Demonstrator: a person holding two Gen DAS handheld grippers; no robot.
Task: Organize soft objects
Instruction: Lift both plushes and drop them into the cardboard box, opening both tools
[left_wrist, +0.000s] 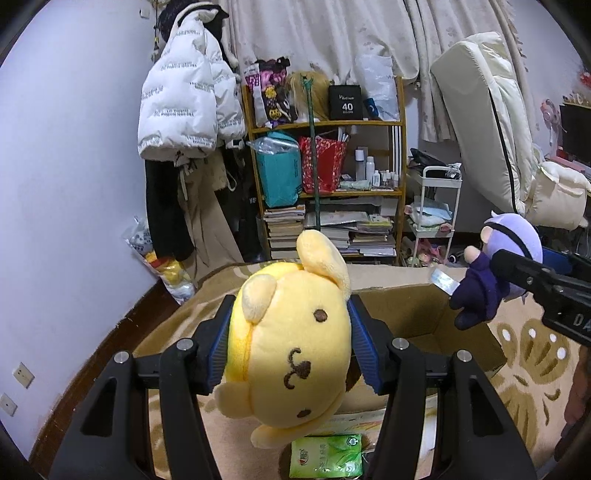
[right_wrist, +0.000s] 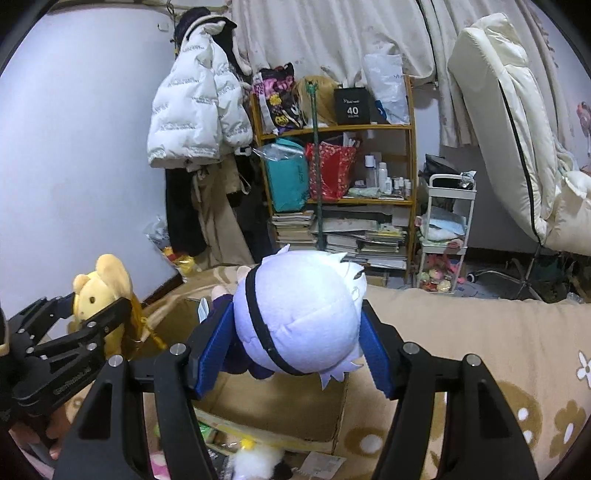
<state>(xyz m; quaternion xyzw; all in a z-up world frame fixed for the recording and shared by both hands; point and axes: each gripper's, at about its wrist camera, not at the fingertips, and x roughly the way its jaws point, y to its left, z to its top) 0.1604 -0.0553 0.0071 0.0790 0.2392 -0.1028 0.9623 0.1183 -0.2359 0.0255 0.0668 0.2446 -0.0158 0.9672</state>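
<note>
Two plush toys held up over a cardboard box, one in each tool.

Left tool (left_wrist: 288, 347): blue pads pressed on both sides of a yellow dog plush (left_wrist: 291, 343), gripped at the head, face turned to the camera, ears toward 12 o'clock. Right tool (right_wrist: 299, 332): clamped on the white-haired head of a doll plush (right_wrist: 299, 317), seen from the back, a black band across the head, dark purple body hanging toward 7 o'clock. In the left wrist view the doll plush is seen at 3 o'clock, well apart from the dog plush. An open cardboard box (left_wrist: 413, 314) sits under and just behind both toys, on a tan flowered blanket (left_wrist: 532, 369). A green packet (left_wrist: 325, 458) lies at 6 o'clock below the dog plush. A wooden shelf (left_wrist: 325, 127) with books and bags is seen at 12 o'clock, a white jacket (left_wrist: 184, 107) hung at 11 o'clock.
</note>
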